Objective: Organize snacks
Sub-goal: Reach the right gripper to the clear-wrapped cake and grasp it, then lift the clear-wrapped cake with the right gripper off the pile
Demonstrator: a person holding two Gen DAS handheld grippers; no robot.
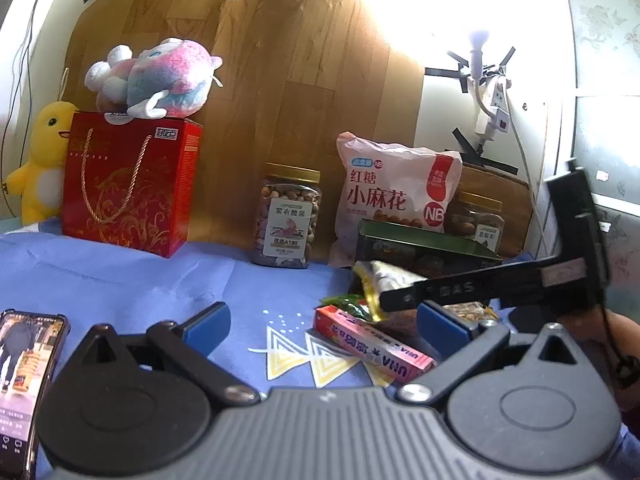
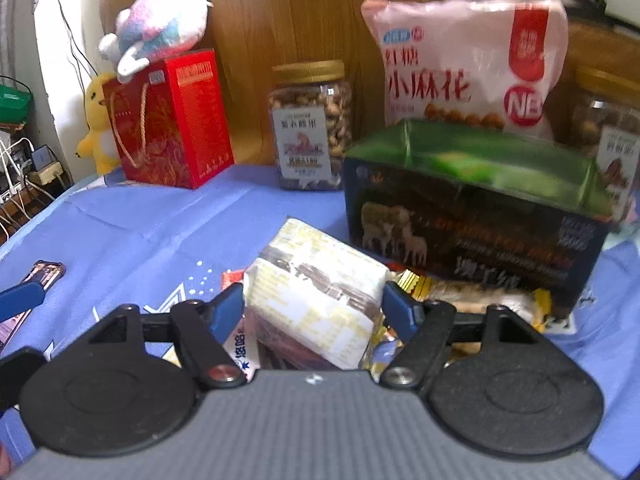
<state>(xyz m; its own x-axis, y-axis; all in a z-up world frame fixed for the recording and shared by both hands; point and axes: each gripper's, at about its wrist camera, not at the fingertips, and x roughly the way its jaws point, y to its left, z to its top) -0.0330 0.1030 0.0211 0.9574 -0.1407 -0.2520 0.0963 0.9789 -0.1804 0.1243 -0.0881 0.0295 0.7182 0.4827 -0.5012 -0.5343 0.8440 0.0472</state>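
Observation:
My right gripper (image 2: 314, 304) is shut on a yellow-and-white snack packet (image 2: 316, 280) and holds it above the blue cloth, in front of a dark box with a green lid (image 2: 472, 216). In the left wrist view the packet (image 1: 384, 280) shows beside the right gripper's black body (image 1: 500, 280). My left gripper (image 1: 324, 324) is open and empty over the cloth. A pink UHA candy box (image 1: 372, 344) lies flat just right of its middle. More small wrapped snacks (image 2: 480, 300) lie by the dark box.
At the back stand a red gift box (image 1: 132, 184) with a plush toy (image 1: 156, 80) on top, a yellow duck plush (image 1: 40, 164), two nut jars (image 1: 288, 220) (image 1: 476, 220) and a pink snack bag (image 1: 396, 188). A phone (image 1: 24, 384) lies at the left.

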